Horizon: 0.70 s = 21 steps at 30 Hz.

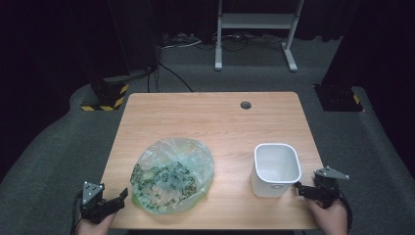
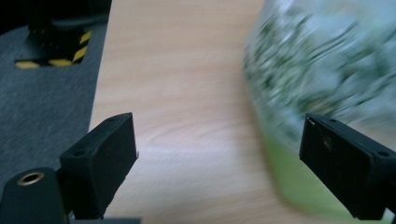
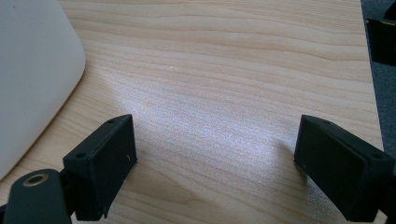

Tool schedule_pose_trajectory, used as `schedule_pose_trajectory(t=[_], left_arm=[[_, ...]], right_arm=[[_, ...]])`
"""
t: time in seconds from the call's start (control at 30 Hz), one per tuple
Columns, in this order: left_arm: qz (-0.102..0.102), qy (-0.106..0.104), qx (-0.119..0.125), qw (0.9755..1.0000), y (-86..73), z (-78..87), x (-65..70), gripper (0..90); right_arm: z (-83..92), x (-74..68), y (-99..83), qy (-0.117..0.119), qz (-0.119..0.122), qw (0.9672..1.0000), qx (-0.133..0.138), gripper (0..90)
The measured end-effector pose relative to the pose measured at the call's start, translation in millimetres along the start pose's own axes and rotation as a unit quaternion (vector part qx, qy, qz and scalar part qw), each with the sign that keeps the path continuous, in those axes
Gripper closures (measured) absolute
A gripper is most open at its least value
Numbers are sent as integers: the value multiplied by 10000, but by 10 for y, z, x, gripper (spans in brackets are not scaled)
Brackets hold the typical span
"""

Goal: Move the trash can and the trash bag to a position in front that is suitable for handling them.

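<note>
Clear, greenish plastic makes up the bag (image 1: 172, 175), which lies flat on the near left of the worktop (image 1: 215, 117), stuffed with dark green leafy bits; it looks light, soft and slippery, likely to sag and shift once lifted. A white bin (image 1: 276, 169) stands upright on the near right, well apart from the bag, its mouth open and nothing visible inside. The left tongs (image 1: 119, 197) hover at the near left corner, just beside the bag's near left edge; in the left gripper view the left tongs (image 2: 219, 154) stand spread, nothing between the jaws, the bag (image 2: 327, 60) blurred ahead and to the right. The right tongs (image 1: 299, 187) sit just beside the bin's near right wall; in the right gripper view the right tongs (image 3: 215, 154) are spread wide over bare wood, the bin (image 3: 32, 70) to the left. My judgement: pinch a fold of film at the bag's rim rather than the bulging middle, where the jaws would slide; a second hold on the far rim would stop the contents slumping.
</note>
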<state>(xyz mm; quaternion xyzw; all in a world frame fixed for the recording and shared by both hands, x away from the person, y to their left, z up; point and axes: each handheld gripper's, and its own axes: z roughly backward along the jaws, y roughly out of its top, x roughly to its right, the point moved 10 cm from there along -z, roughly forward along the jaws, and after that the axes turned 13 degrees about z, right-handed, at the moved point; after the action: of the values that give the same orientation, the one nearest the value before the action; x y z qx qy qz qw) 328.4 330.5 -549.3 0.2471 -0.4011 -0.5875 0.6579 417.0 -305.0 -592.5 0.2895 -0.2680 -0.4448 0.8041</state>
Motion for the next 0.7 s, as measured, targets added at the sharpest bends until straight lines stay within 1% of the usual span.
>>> schedule_pose_trajectory(t=[0.07, 0.13, 0.17, 0.2, 0.23, 0.37, 0.4, 0.43, 0.47, 0.5, 0.53, 0.6, 0.67, 0.7], left_arm=[[-110, -79, 80, 9999, 55, 29, 116, 120], [-192, -215, 172, 9994, 114, 32, 293, 122], [-215, -245, 200, 9993, 128, 25, 341, 123], [-215, -245, 200, 9993, 128, 25, 341, 126], [-289, -342, 185, 9988, 148, -24, 488, 127], [-516, -510, 19, 9974, 166, -139, 734, 127], [-605, -578, 5, 9965, 180, -180, 825, 130], [-674, -628, -3, 9957, 187, -207, 880, 152], [-773, -704, -49, 9945, 188, -263, 967, 153], [-826, -702, -77, 9941, 188, -303, 1005, 155], [-880, -720, -157, 9934, 178, -370, 1063, 157], [-971, -715, -246, 9924, 160, -480, 1125, 183], [-1009, -739, -400, 9913, 118, -601, 1175, 206], [-1064, -765, -521, 9900, 87, -659, 1196, 206]], right_arm=[[0, 0, 0, -1, 3, 10000, 0, 125], [1, -1, 0, 4, 3, 10000, -1, 125], [1, -3, 0, 6, -1, 10000, -2, 125], [1, -3, 0, 6, -1, 10000, -2, 125], [1, -1, 0, 4, 6, 10000, -1, 125], [1, -1, 0, 4, 6, 10000, -1, 125], [1, -1, 0, 2, 4, 10000, -1, 125], [1, -1, 0, 4, 5, 10000, -1, 125], [1, -1, 0, 4, 5, 10000, -1, 125], [1, -1, 0, 4, 5, 10000, -1, 125], [1, -1, 0, 4, 5, 10000, -1, 125], [1, -2, 0, 5, 5, 10000, -1, 126], [1, -4, 0, 9, 2, 10000, -2, 126], [2, -5, -1, 12, 5, 10000, -1, 126]])
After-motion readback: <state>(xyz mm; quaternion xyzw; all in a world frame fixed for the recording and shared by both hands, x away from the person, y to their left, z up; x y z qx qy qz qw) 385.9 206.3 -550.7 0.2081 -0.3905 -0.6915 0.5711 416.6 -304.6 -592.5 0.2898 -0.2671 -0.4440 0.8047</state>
